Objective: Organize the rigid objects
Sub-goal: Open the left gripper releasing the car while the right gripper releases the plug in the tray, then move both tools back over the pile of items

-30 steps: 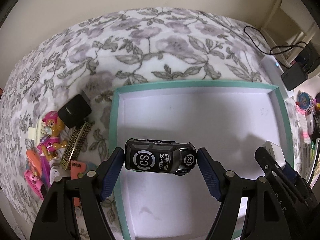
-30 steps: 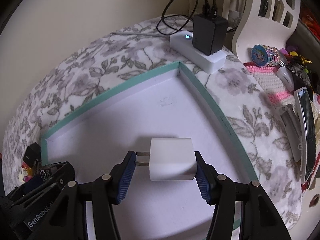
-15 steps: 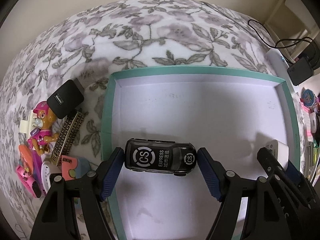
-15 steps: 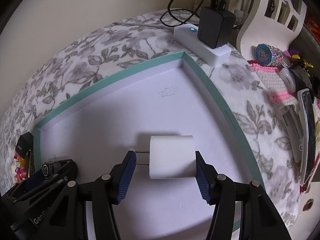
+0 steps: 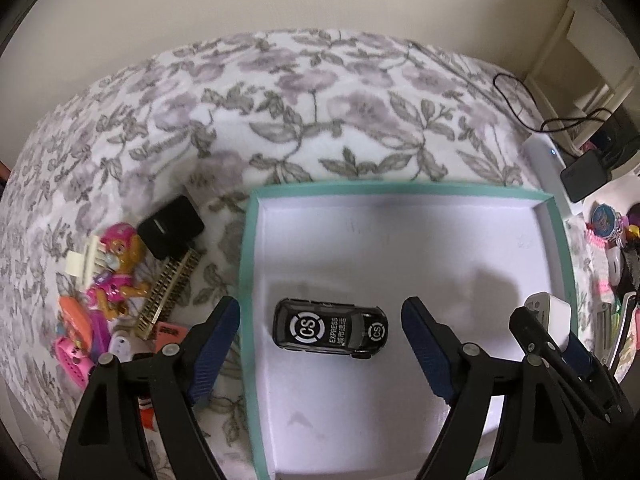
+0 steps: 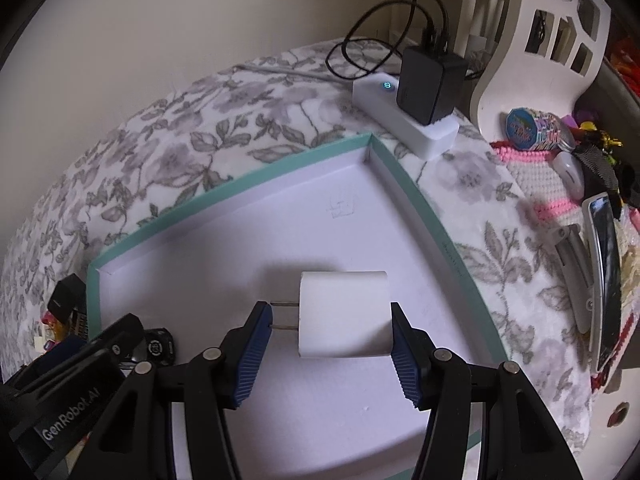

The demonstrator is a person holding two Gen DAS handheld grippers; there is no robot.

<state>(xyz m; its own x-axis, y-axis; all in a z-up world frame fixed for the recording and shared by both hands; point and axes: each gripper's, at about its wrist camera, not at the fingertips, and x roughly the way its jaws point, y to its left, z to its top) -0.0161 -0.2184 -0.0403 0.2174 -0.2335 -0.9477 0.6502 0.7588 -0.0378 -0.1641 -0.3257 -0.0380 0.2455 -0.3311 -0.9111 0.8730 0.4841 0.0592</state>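
A teal-rimmed white tray (image 5: 400,189) lies on the floral cloth. A black toy car (image 5: 330,327) rests on the tray floor near its left wall. My left gripper (image 5: 322,342) is open, its jaws spread wide on both sides of the car without touching it. My right gripper (image 6: 332,344) is shut on a white plug charger (image 6: 344,314), prongs pointing left, low over the tray (image 6: 224,184). The charger (image 5: 550,314) also shows at the right in the left wrist view. The car's nose (image 6: 158,347) shows at lower left in the right wrist view.
Left of the tray lie a black adapter (image 5: 170,226), a pink pup figure (image 5: 114,268), a gold comb (image 5: 168,292) and other small toys. A white power strip with a black adapter (image 6: 430,84) sits beyond the tray's far corner. Hair clips (image 6: 576,264) and a knit mat lie right.
My left gripper has opened and let go of the toy car, which now rests on the tray floor. My right gripper still holds the charger, slightly further back over the tray.
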